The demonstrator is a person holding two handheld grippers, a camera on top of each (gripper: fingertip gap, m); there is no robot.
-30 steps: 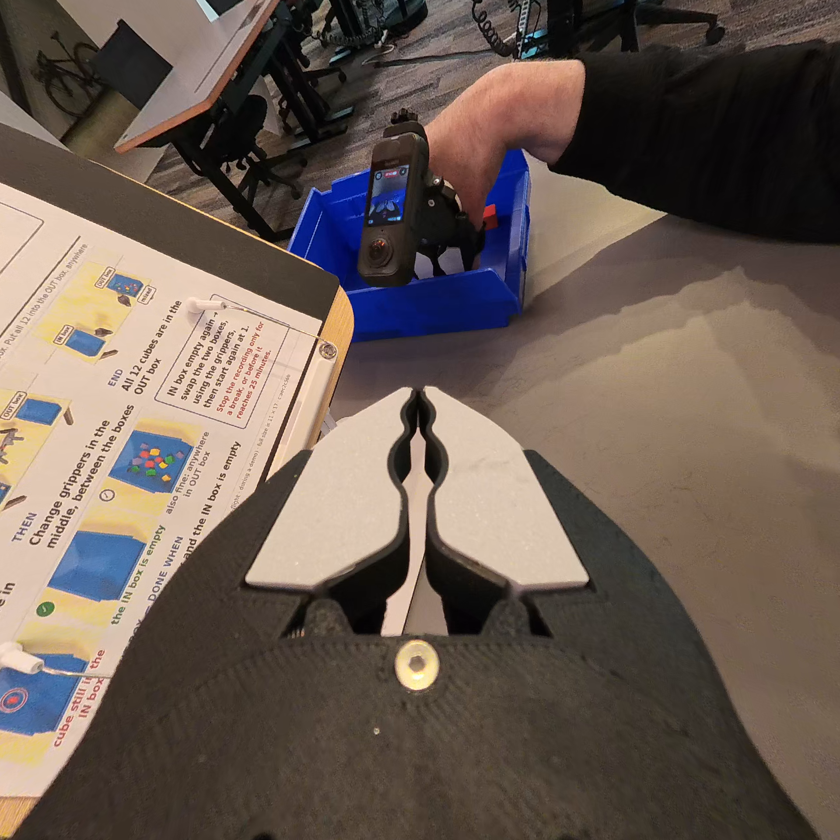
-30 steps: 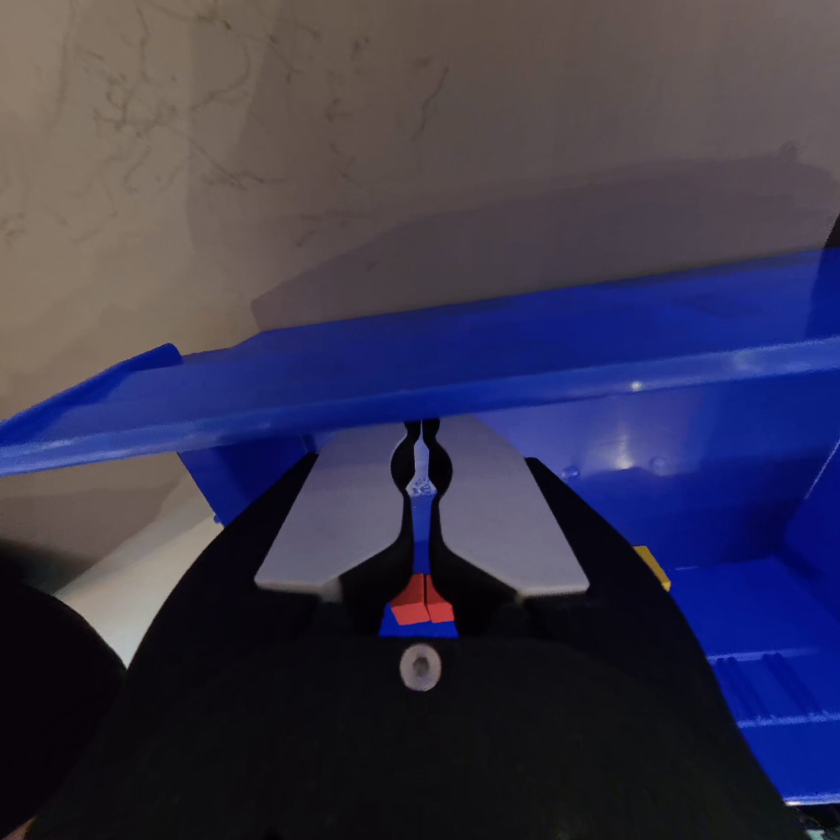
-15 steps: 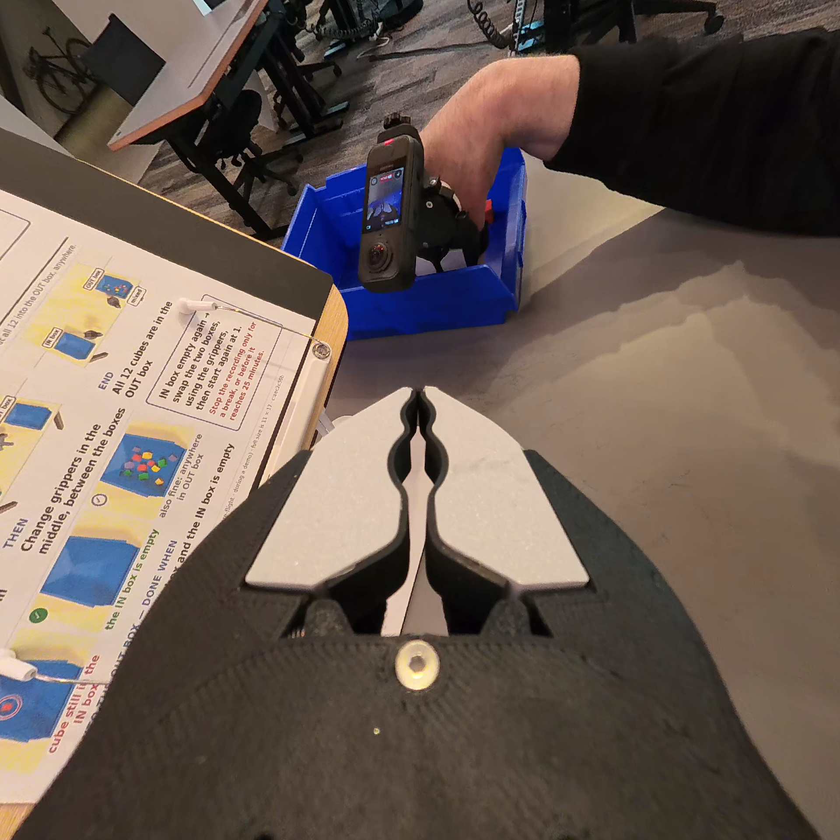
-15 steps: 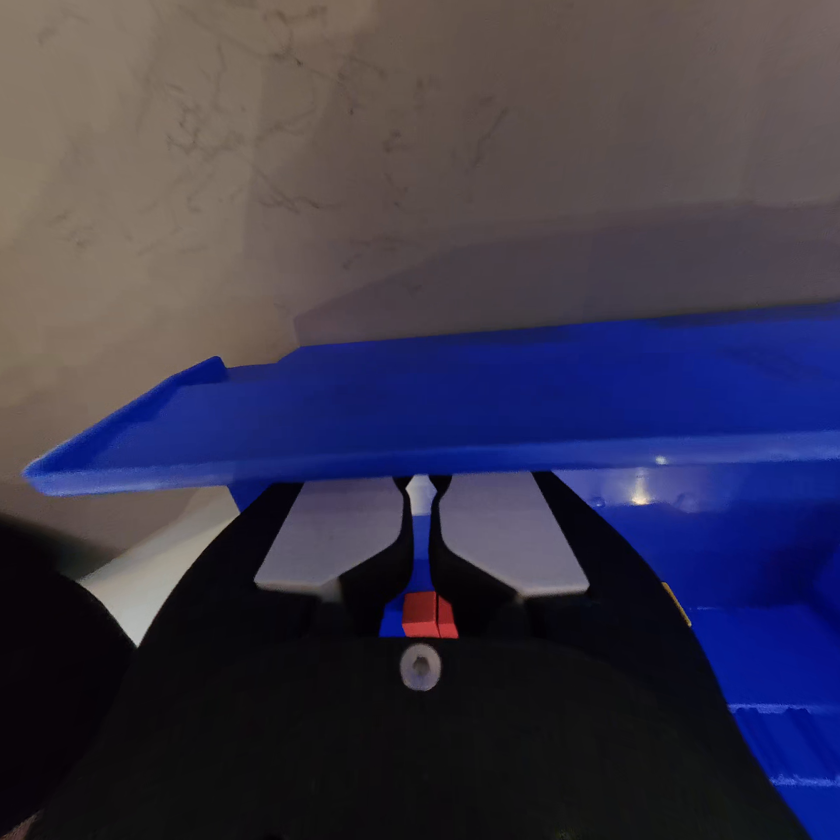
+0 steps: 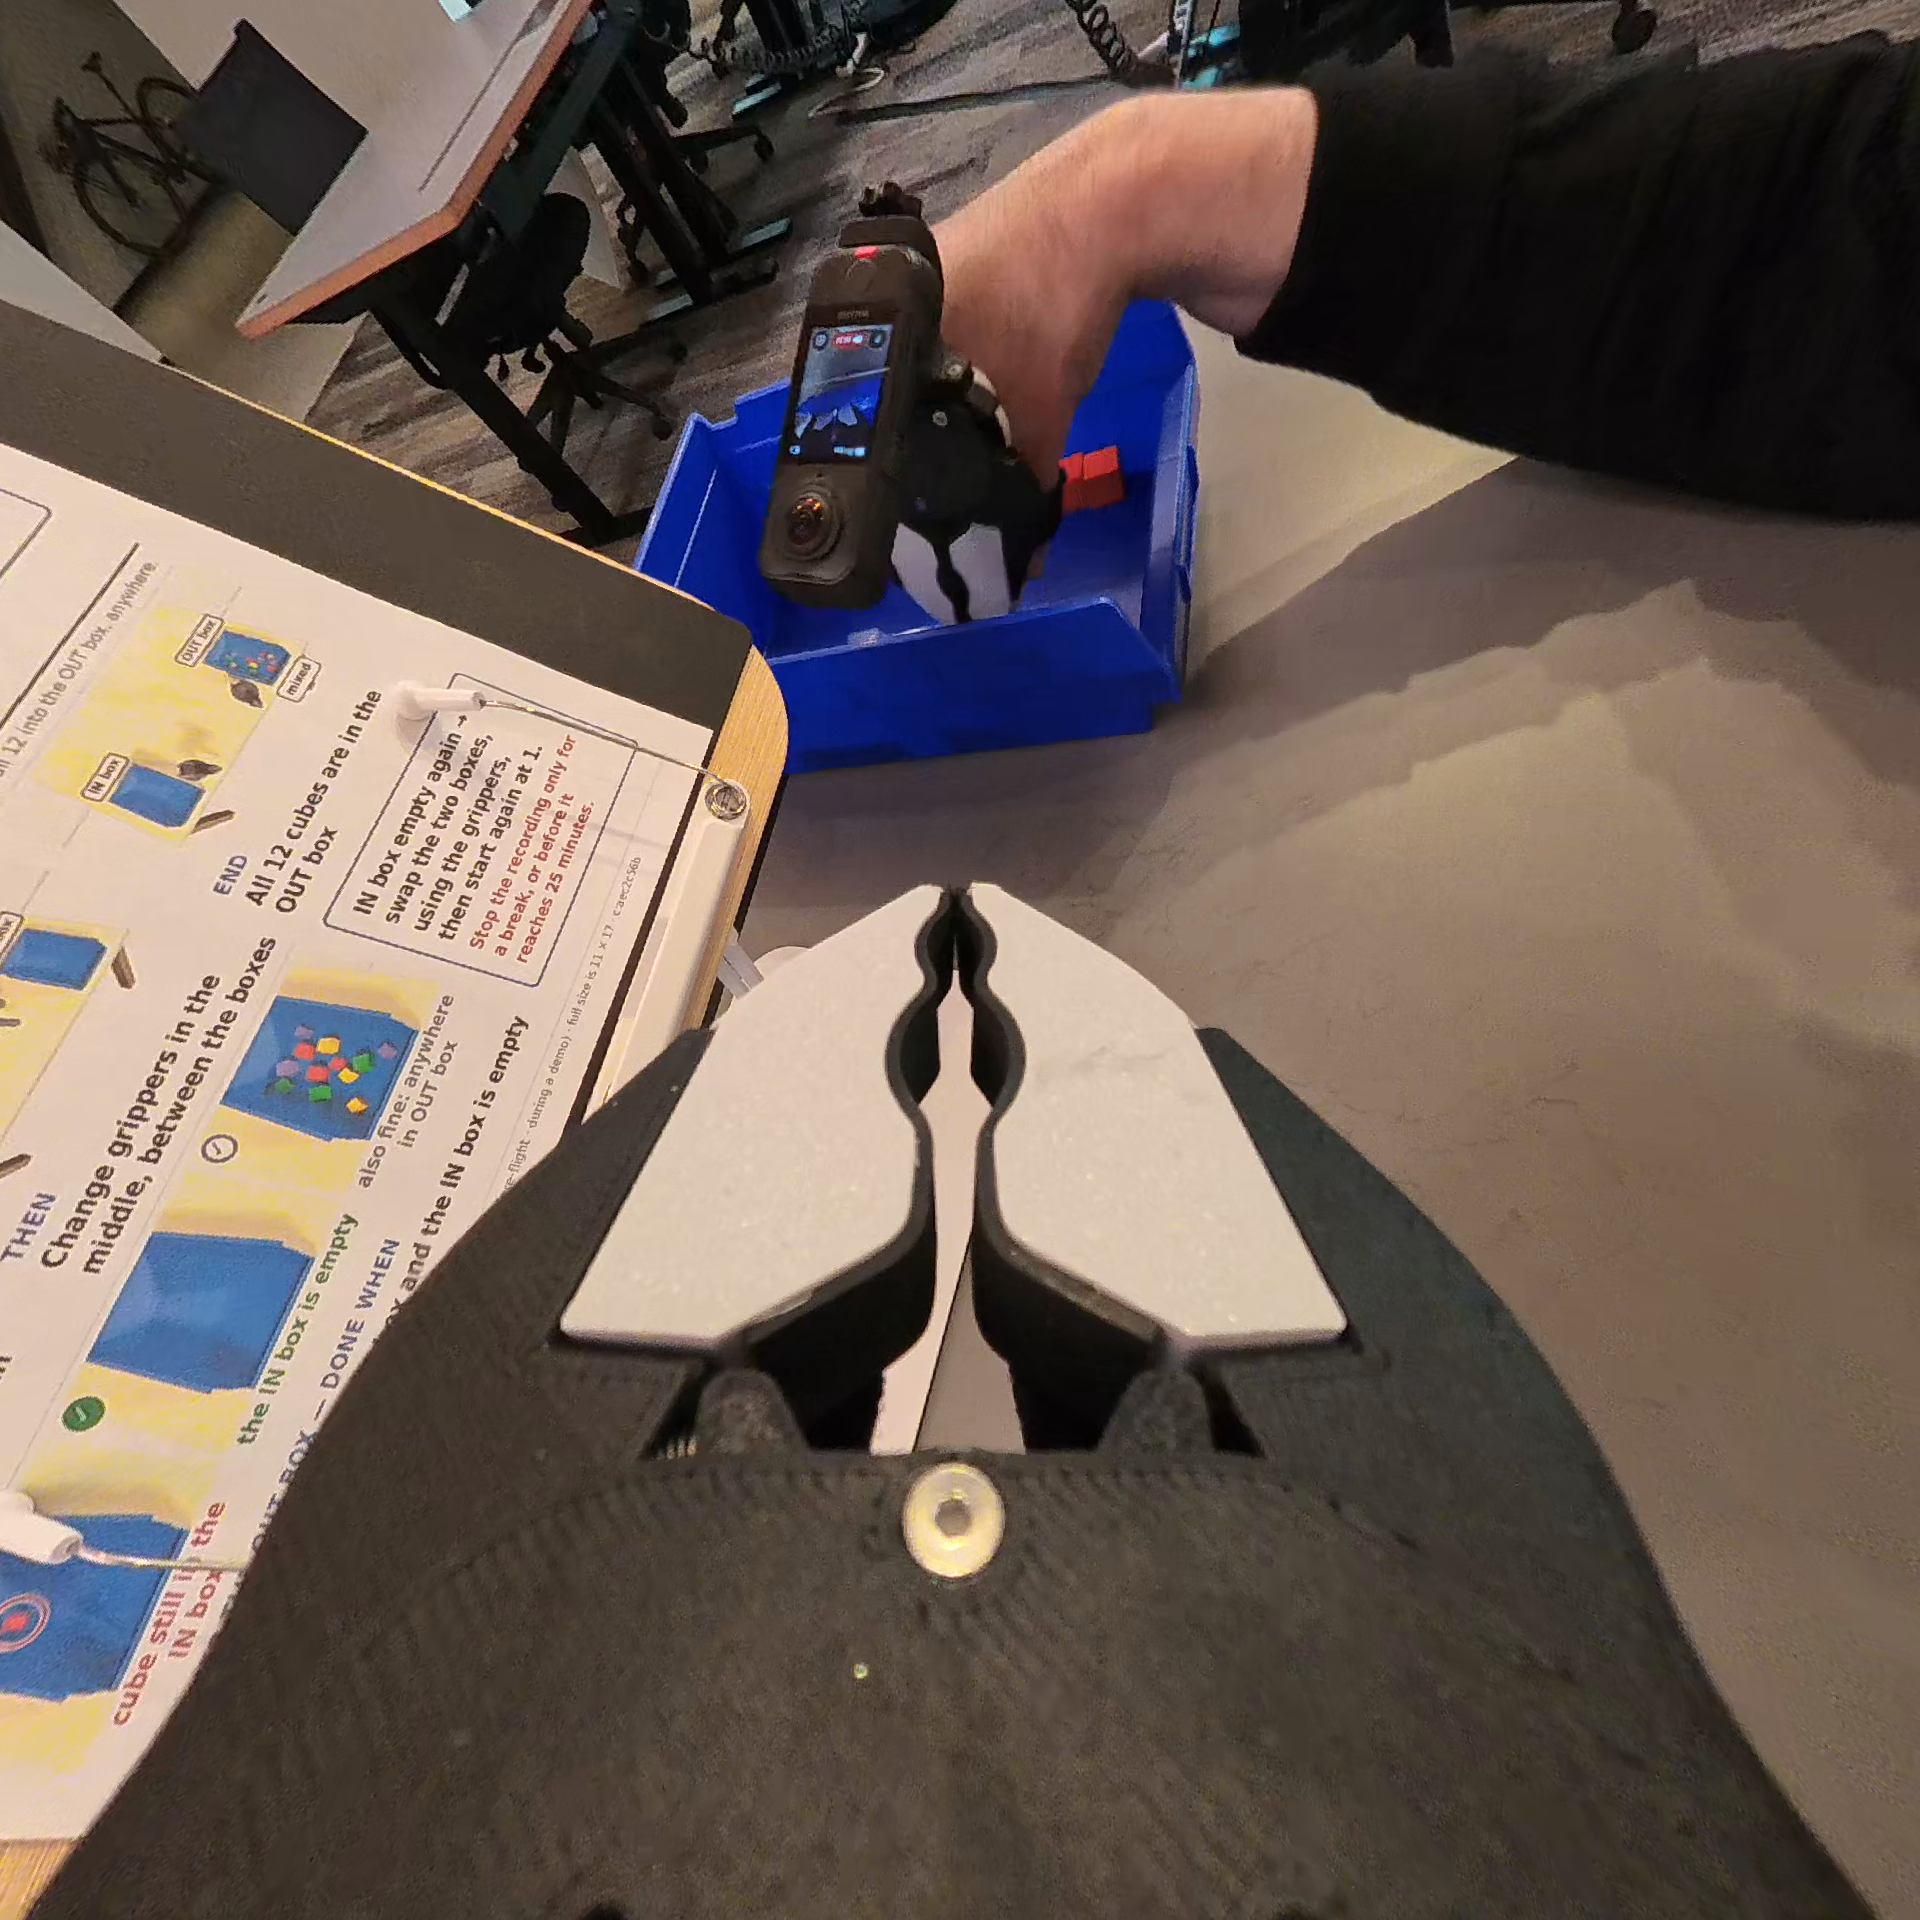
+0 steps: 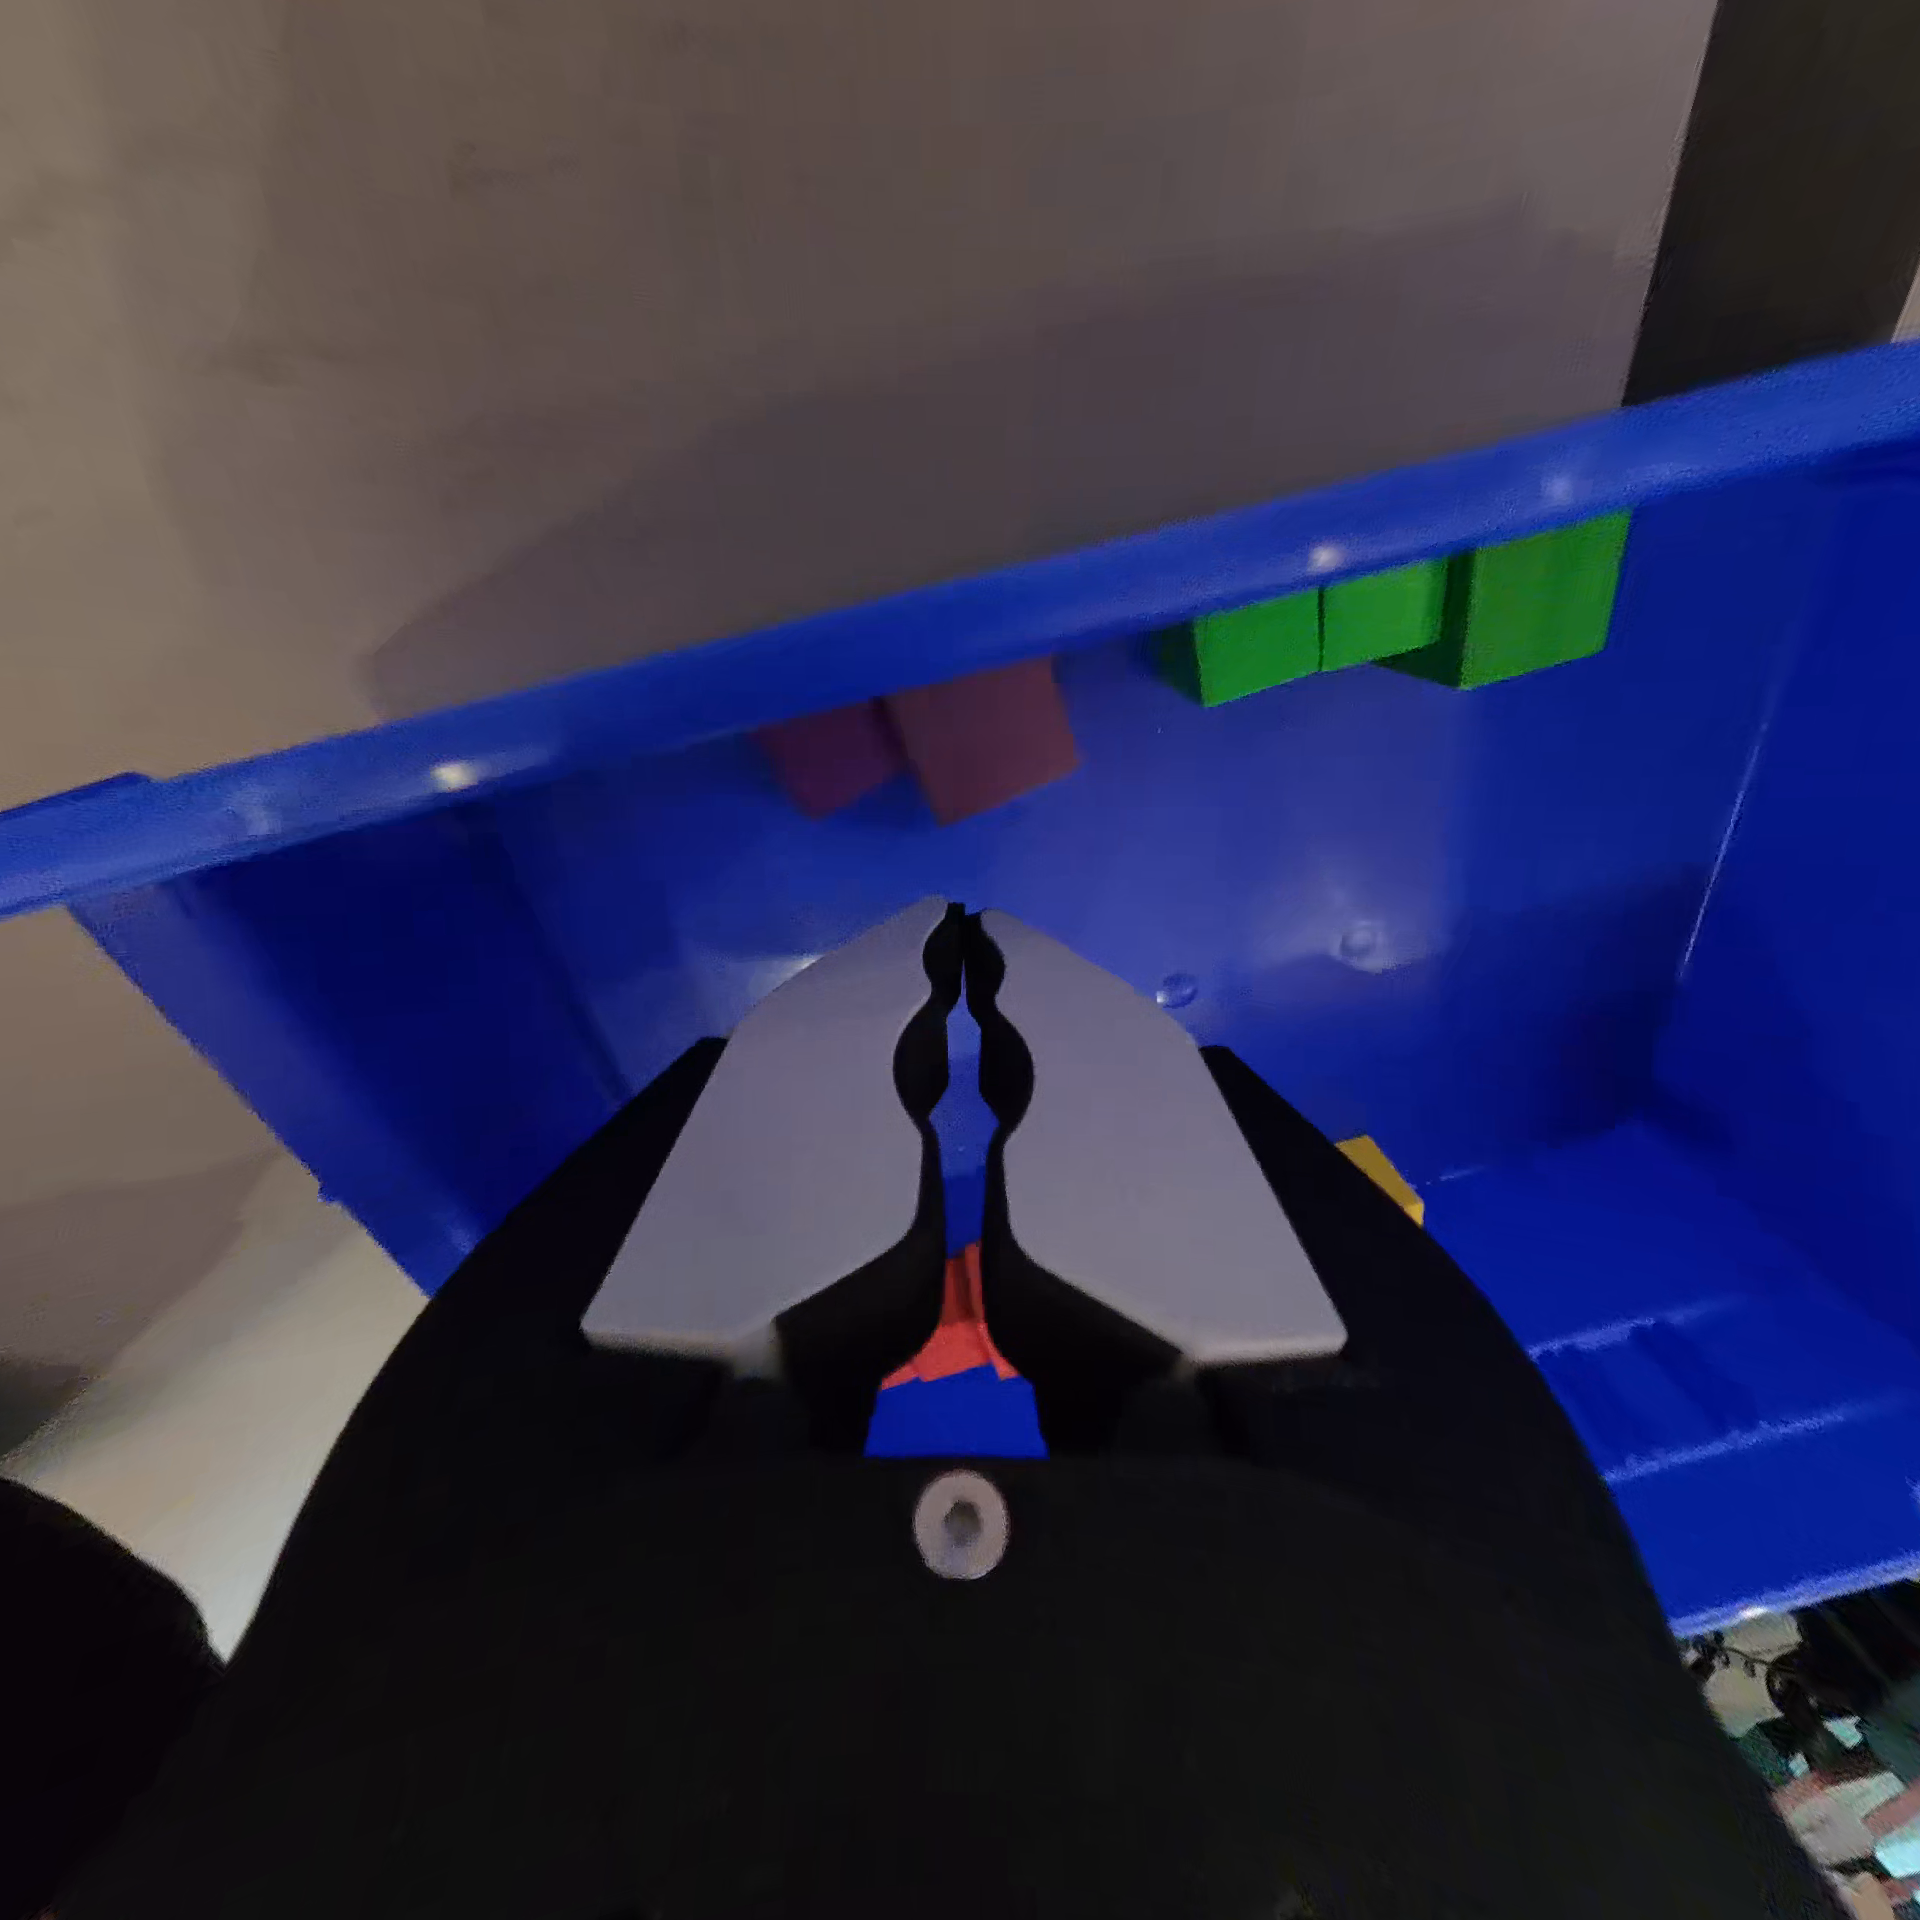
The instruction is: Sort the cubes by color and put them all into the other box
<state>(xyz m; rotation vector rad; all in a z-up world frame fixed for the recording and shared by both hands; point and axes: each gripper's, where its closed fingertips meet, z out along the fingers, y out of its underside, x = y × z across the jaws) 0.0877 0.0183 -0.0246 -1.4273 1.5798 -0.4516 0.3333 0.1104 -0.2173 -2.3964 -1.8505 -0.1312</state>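
My right gripper (image 6: 961,914) is shut and empty, with its tips inside the blue box (image 6: 623,717). Ahead of it, along the far wall, lie green cubes (image 6: 1403,623) and purple cubes (image 6: 935,748). A yellow cube (image 6: 1377,1174) peeks out at the right of the fingers, and red cubes (image 6: 956,1340) show through the gap below them. In the left wrist view a hand holds the right gripper (image 5: 961,597) pointing down in the blue box (image 5: 966,686), next to the red cubes (image 5: 1091,478). My left gripper (image 5: 954,904) is shut and empty, low over the grey table, well short of the box.
A board with a printed instruction sheet (image 5: 312,987) lies at the left, and its corner reaches close to the box. The black sleeve (image 5: 1610,270) of the arm crosses the top right. Desks and chairs (image 5: 520,260) stand on the floor beyond the table edge. The left gripper's tips are roughly 35 cm from the right gripper's.
My right gripper has pulled back and tilted inside the box, so the green and purple cubes at the far wall have come into view. My left gripper has stayed shut and nearly still.
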